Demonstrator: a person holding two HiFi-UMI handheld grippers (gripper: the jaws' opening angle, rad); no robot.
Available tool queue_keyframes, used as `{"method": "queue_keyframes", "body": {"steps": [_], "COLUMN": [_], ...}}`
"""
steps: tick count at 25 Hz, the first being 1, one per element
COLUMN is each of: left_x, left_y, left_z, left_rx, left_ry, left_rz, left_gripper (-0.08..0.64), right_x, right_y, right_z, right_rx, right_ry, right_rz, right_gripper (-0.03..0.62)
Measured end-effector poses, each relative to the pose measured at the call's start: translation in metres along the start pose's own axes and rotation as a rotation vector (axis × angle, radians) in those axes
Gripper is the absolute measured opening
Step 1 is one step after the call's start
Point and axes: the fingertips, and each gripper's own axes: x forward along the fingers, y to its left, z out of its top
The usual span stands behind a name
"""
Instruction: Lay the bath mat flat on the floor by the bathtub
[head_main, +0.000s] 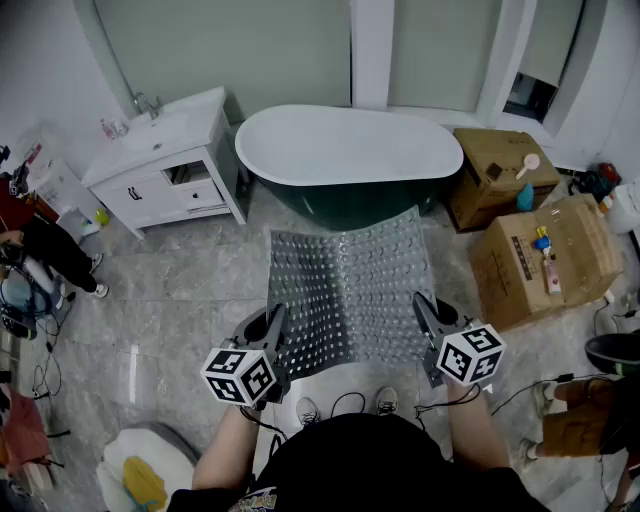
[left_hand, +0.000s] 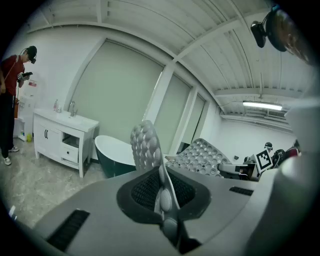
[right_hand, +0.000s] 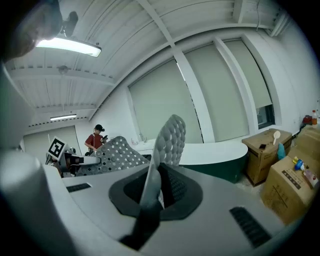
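A grey studded bath mat (head_main: 348, 290) hangs spread between my two grippers, above the floor in front of the white and dark green bathtub (head_main: 350, 150). My left gripper (head_main: 276, 322) is shut on the mat's near left corner, and the mat's edge (left_hand: 146, 146) stands up between its jaws. My right gripper (head_main: 423, 310) is shut on the near right corner, where the mat (right_hand: 169, 136) rises from the jaws. The far edge of the mat droops towards the tub's base. In the left gripper view the bathtub (left_hand: 112, 152) lies beyond the mat.
A white vanity with a sink (head_main: 165, 160) stands left of the tub. Cardboard boxes (head_main: 540, 255) with bottles sit at the right. A person (head_main: 45, 255) stands at the far left. Cables lie on the grey tiled floor (head_main: 180, 300) near my feet.
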Motion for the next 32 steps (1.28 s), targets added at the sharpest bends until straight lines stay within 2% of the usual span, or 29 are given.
{"method": "queue_keyframes", "body": {"steps": [20, 32], "left_x": [0.014, 0.043], "left_y": [-0.004, -0.041], "left_z": [0.002, -0.013], "left_rx": [0.024, 0.017], "left_ry": [0.015, 0.012], "left_rz": [0.002, 0.053], "left_gripper": [0.029, 0.029], "right_x": [0.007, 0.001], "right_y": [-0.014, -0.063], "right_z": [-0.003, -0.004], "right_rx": [0.009, 0.005], "right_ry": [-0.001, 0.016], "right_rz": [0.016, 0.067], "right_gripper": [0.031, 0.031]}}
